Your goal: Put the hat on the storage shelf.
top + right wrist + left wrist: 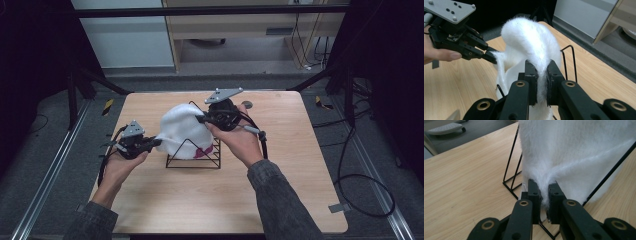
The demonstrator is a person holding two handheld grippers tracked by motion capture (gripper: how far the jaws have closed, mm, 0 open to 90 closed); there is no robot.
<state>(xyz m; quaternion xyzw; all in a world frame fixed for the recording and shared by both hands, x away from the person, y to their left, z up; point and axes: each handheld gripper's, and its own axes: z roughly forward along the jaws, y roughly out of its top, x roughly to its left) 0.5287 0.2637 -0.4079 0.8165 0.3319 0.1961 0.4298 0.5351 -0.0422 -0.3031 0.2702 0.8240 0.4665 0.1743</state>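
Observation:
A fluffy white cloth drapes over a black wire rack in the middle of the wooden table. My left gripper is shut on the cloth's lower left edge; in the left gripper view its jaws pinch a fold of the white cloth at my left gripper. My right gripper is shut on the cloth's upper right side, and in the right gripper view the white cloth bulges above my right gripper. The left gripper also shows there, holding the cloth's far edge. Something pink peeks out under the cloth.
A small dark disc lies on the table behind the right hand. Black cables trail on the floor at the right. The rack's thin wires stand close to the left jaws.

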